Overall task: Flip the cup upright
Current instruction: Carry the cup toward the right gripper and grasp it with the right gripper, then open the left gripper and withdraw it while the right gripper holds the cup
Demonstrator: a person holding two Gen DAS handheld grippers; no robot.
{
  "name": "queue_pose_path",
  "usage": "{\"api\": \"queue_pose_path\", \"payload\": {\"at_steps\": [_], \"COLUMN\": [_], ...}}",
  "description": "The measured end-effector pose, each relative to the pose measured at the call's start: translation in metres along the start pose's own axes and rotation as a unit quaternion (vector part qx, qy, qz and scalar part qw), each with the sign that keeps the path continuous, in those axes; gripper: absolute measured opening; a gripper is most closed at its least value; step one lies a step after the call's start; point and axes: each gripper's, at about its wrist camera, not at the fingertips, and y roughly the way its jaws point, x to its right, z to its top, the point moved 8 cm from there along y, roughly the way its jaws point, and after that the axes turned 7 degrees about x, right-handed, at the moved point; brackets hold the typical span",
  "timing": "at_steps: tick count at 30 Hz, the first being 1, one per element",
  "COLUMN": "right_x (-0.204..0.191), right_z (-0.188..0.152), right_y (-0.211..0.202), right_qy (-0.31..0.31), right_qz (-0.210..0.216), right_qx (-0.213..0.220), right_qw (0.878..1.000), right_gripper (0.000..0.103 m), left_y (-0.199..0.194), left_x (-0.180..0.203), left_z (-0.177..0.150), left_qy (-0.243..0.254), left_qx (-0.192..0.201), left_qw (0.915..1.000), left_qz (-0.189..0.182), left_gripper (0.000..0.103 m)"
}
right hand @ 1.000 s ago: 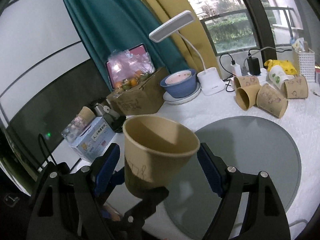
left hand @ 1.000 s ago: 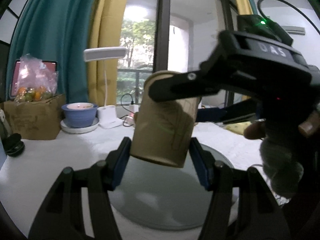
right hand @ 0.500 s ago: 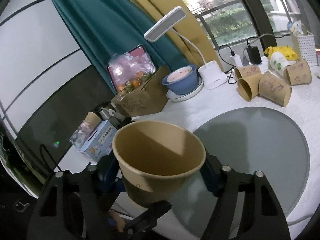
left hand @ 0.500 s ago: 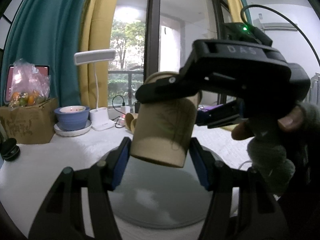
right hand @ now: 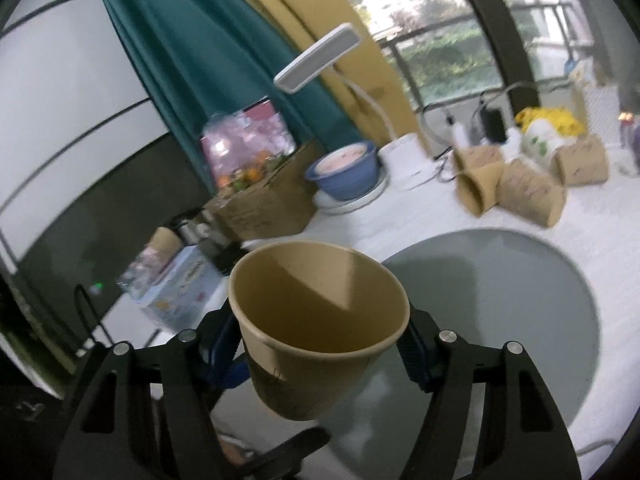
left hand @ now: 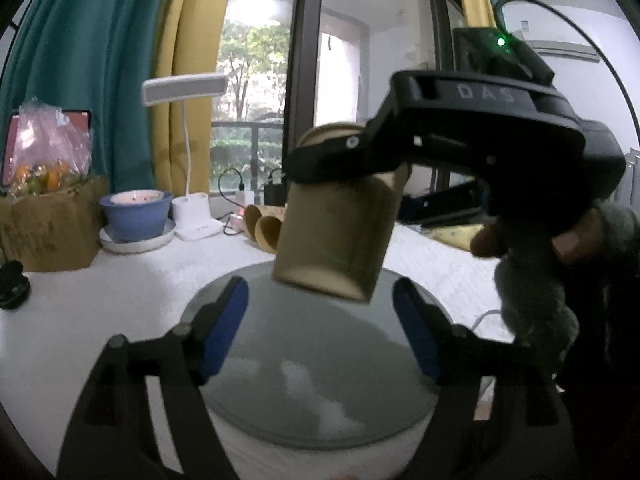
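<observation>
Paper cup (right hand: 316, 328) pinched upright in right claw (right hand: 320, 344) above grey mat (right hand: 520, 300); left claw (left hand: 320, 328) spread, beneath cup; only right view shows spare cups (right hand: 528, 196) beyond mat.

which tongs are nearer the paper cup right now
Right. The right tongs are clamped on the paper cup, mouth up; the left tongs are open just below it, blue pads clear of its sides.

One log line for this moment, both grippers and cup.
left gripper: open, off cup | right gripper: shut on cup | cup: mouth up, above grey mat
</observation>
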Motion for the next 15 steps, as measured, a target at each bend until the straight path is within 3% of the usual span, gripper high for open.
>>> {"api": "queue_pose_path", "payload": {"at_steps": [8, 15], "right_x": [0.026, 0.058], "right_z": [0.008, -0.001], "right_y": [0.001, 0.017], "right_qy": [-0.078, -0.133], "right_qz": [-0.1, -0.168], "right_qx": [0.045, 0.044], "right_qw": [0.991, 0.976], "right_gripper": [0.071, 0.071], "left_y": [0.006, 0.008], "left_x": [-0.031, -0.06], "left_z": [-0.02, -0.029], "left_qy": [-0.048, -0.093], "left_qx": [-0.064, -0.089], "left_qw": [0.9966, 0.9907], "left_qz": [0.019, 0.044], "left_gripper": [0.076, 0.076]}}
